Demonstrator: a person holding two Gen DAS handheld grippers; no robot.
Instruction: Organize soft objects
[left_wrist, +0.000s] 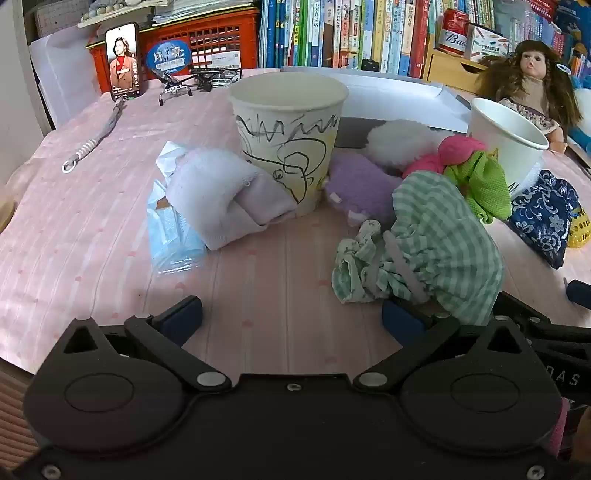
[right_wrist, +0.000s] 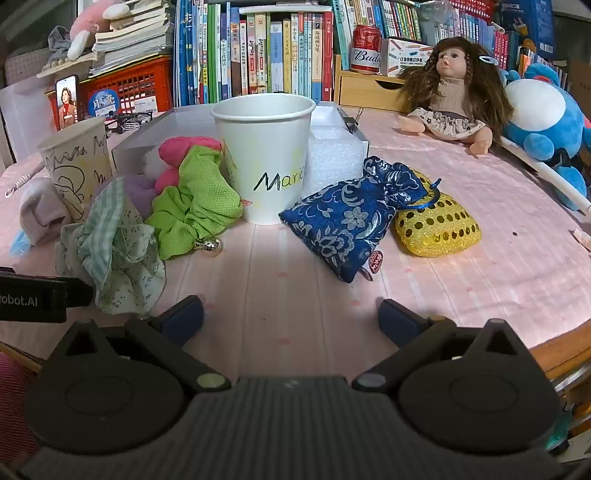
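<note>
Wide-spread, the left tool (left_wrist: 291, 318) hovers low over the pink striped desk (left_wrist: 92, 236), holding nothing; a green checked fabric scrunchie (left_wrist: 436, 243) lies just beside its right finger, ahead of a scribbled paper cup (left_wrist: 288, 140). From the right wrist, the right tool (right_wrist: 291, 316) gapes equally wide and unladen, facing a blue floral brocade pouch (right_wrist: 347, 221) beside a white "Marie" paper cup (right_wrist: 264, 155).

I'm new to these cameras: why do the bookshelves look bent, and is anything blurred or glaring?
Left wrist view: fisheye bows the books outward; the scribbled cup is sharp, corners go dark. Right wrist view: same curving, table edge bends; the Marie cup reads clearly, mild sparkle on the yellow sequin pouch, no strong glare.
</note>
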